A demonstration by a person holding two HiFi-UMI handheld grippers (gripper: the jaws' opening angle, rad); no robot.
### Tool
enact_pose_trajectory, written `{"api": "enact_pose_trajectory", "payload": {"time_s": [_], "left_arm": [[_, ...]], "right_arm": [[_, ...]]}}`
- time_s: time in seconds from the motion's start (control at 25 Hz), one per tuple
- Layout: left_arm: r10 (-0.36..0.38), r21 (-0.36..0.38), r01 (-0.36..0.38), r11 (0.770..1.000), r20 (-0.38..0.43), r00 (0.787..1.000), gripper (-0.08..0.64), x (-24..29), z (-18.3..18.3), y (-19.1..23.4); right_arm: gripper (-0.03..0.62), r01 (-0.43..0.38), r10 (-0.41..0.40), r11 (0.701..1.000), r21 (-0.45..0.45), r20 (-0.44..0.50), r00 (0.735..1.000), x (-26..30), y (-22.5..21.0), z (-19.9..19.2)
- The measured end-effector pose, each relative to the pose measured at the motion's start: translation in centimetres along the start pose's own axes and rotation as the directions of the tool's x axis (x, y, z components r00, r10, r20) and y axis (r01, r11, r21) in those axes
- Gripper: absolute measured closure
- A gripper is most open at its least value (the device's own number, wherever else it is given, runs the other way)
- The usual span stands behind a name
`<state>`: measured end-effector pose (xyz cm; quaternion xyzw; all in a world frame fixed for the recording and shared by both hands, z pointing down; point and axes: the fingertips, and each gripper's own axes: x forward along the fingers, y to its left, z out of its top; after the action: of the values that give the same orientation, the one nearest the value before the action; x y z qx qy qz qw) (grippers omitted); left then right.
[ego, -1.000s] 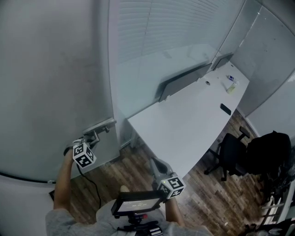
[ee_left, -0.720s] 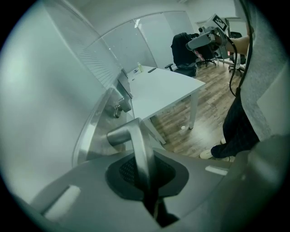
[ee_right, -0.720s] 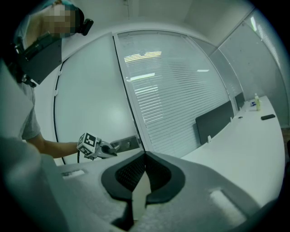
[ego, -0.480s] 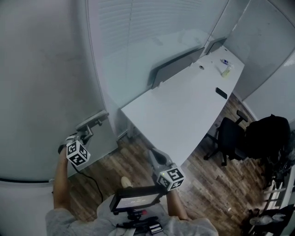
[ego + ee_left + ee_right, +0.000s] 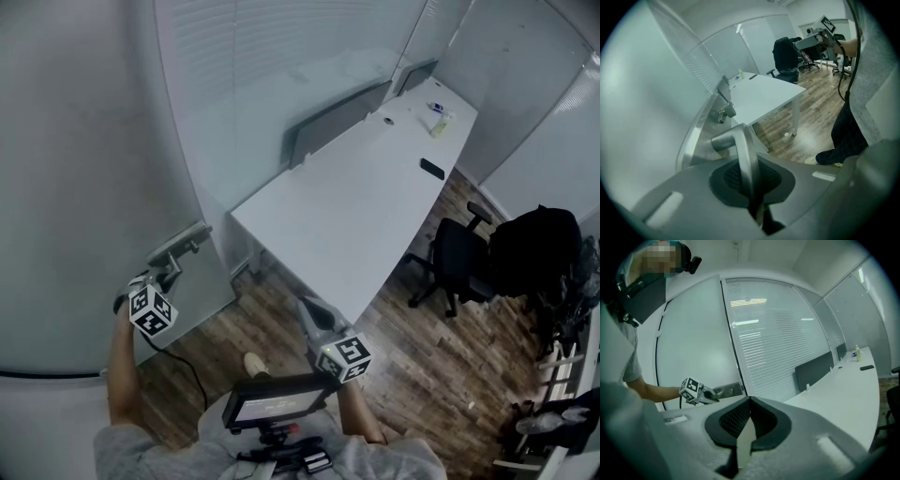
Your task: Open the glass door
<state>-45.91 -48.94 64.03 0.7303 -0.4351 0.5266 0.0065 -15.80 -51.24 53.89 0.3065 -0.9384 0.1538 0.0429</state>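
The glass door (image 5: 84, 187) fills the left of the head view as a frosted pane, and its metal lever handle (image 5: 178, 246) sticks out from a lock plate at the door's right edge, low down and just left of the white worktop (image 5: 356, 206). The left tool (image 5: 167, 270) is clenched on that handle: in the left gripper view the lever (image 5: 743, 154) runs down between the two dark pads, which press on it from both sides, with the door (image 5: 647, 103) rising at the left. The person's left hand (image 5: 127, 314) and bare forearm reach up to it from below. The right tool (image 5: 314, 323) hangs apart from the door, over the wooden floor (image 5: 412, 356) near the corner of the worktop; its jaws are pressed together with nothing between them (image 5: 749, 416), and its view looks toward the door (image 5: 693, 333) and the left tool (image 5: 710, 397) at the handle. Farther off, a dark phone (image 5: 431, 169) and a small bottle (image 5: 438, 125) lie on the worktop, a grey divider screen (image 5: 337, 127) stands along its far edge, and a black office chair (image 5: 450, 262) stands beside it on the right.
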Motion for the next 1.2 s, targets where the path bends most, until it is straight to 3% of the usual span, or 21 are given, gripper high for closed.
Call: {"api": "enact_pose_trajectory", "payload": {"time_s": [1.2], "left_arm": [[-0.038, 0.149, 0.026, 0.989, 0.077, 0.996, 0.558, -3.8, 2.6, -10.8]], "right_arm": [[0.591, 0.111, -0.111, 0.994, -0.002, 0.054, 0.992, -12.9, 6.1, -3.5]]}}
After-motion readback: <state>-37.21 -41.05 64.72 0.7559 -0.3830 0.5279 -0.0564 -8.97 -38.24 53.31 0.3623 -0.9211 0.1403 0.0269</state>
